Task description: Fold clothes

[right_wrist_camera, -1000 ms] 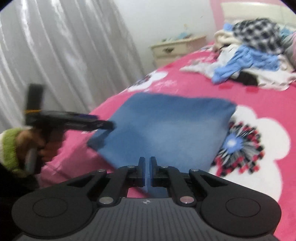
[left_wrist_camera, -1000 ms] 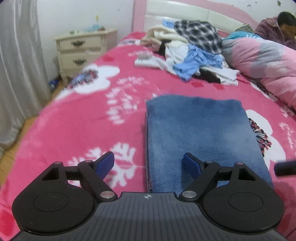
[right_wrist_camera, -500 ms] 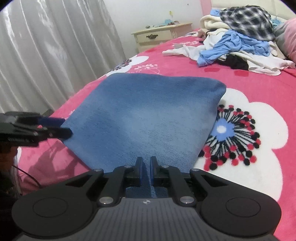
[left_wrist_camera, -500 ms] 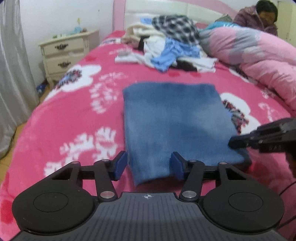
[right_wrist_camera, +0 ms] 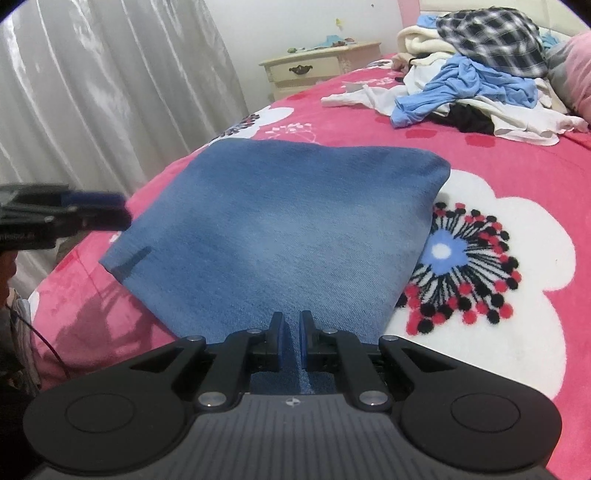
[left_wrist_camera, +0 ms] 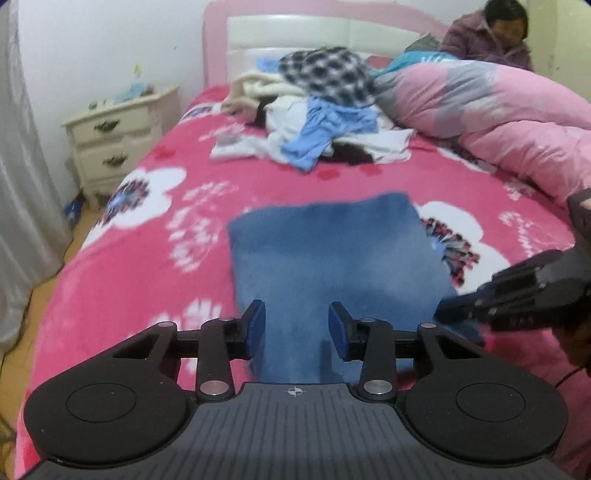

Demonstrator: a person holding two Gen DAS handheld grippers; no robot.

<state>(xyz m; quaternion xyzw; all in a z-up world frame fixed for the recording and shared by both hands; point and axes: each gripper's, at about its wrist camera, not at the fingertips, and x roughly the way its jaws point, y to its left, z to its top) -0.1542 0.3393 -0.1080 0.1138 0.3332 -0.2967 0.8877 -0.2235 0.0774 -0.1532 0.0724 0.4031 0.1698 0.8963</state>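
A folded garment [left_wrist_camera: 332, 251] lay on the bed [left_wrist_camera: 147, 251]. A heap of clothes [left_wrist_camera: 317, 122] sat behind it, near the headboard [left_wrist_camera: 295, 33]. A nightstand [left_wrist_camera: 114, 136] stood left of the bed.

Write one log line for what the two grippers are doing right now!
left gripper: jaws closing over folded blue cloth edge | right gripper: shut on cloth's near edge | clothes pile: waiting

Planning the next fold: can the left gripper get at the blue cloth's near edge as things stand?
Probably yes: the left gripper is open, with the blue cloth between its pads and nothing in the way.
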